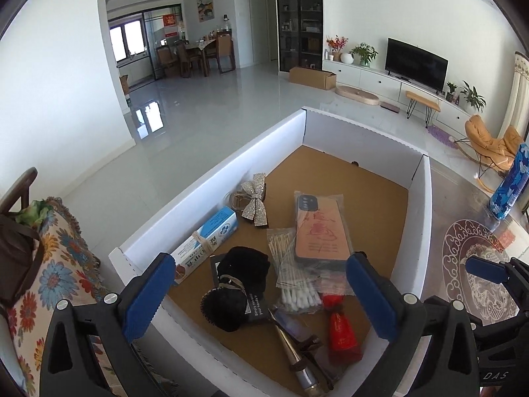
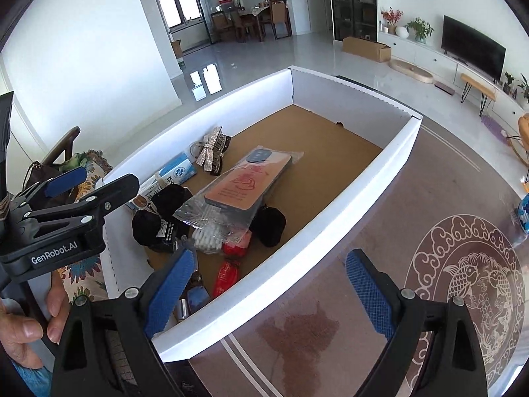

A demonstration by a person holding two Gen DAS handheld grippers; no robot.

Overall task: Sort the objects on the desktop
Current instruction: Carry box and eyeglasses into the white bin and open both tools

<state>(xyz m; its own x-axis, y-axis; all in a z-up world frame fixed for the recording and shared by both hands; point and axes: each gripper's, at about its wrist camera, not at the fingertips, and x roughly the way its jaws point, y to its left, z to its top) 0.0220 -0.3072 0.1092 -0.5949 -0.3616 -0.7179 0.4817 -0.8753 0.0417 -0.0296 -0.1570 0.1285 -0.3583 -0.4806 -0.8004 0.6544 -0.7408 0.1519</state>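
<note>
We hold our left gripper (image 1: 259,292) wide open and empty above the box (image 1: 211,178), the phone case (image 1: 319,231) just ahead. Our right gripper (image 2: 269,289), also open, straddles the box's near wall over the table (image 2: 413,198).

A dark television (image 1: 416,59) stands on a long white cabinet (image 1: 370,77) against the far wall, with potted plants (image 1: 363,53) and a vase of red flowers (image 1: 336,46) beside it. A brown cardboard carton (image 1: 312,77) lies on the glossy tiled floor (image 1: 205,106). An orange rocking chair (image 1: 489,144) sits near the right edge. A dining table with wooden chairs (image 2: 254,21) fills the far room.
</note>
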